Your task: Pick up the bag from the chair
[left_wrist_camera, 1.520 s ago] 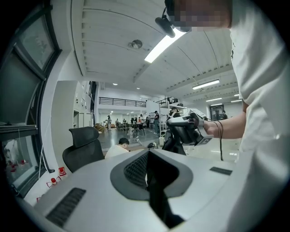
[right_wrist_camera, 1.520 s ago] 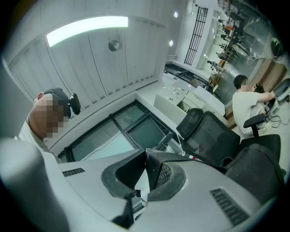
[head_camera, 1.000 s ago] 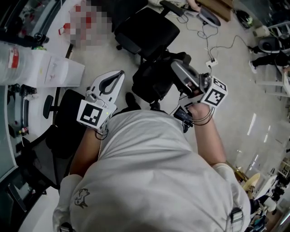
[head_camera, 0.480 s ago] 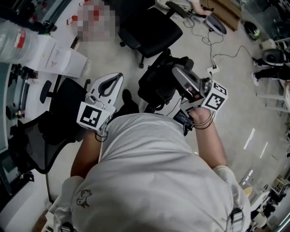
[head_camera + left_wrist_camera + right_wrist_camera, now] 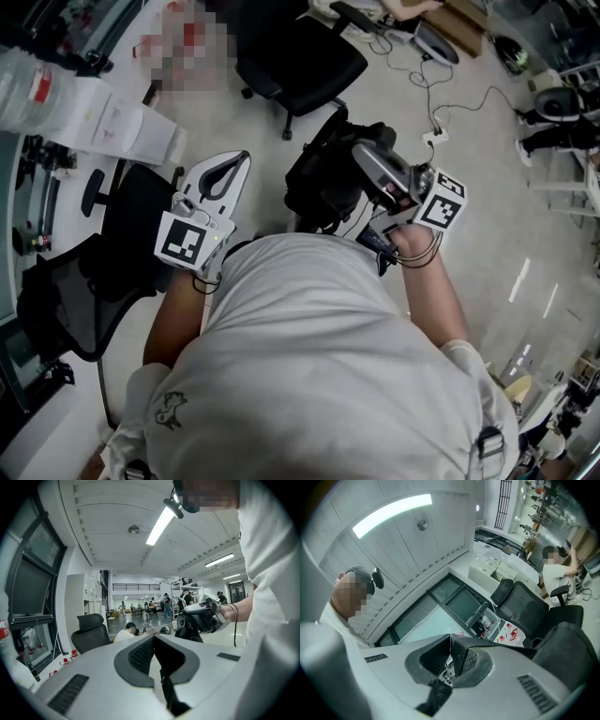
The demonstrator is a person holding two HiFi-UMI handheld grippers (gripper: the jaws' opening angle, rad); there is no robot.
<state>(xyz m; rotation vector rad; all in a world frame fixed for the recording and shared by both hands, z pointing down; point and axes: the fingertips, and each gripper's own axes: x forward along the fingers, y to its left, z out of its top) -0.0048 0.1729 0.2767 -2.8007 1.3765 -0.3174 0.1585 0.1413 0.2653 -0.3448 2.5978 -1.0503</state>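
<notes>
The black backpack (image 5: pixel 323 183) is still held clear of the office chair (image 5: pixel 305 61), its strap (image 5: pixel 460 652) clamped in the closed right gripper (image 5: pixel 364 141). The left gripper (image 5: pixel 244 157) is held alongside before the chest, closed and empty.

Part of the black bag (image 5: pixel 319 178) sits hidden behind the right hand-held gripper (image 5: pixel 364 155).

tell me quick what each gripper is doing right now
Left gripper: closed, nothing between its jaws.
Right gripper: closed on the black woven strap of the black fabric bag.
</notes>
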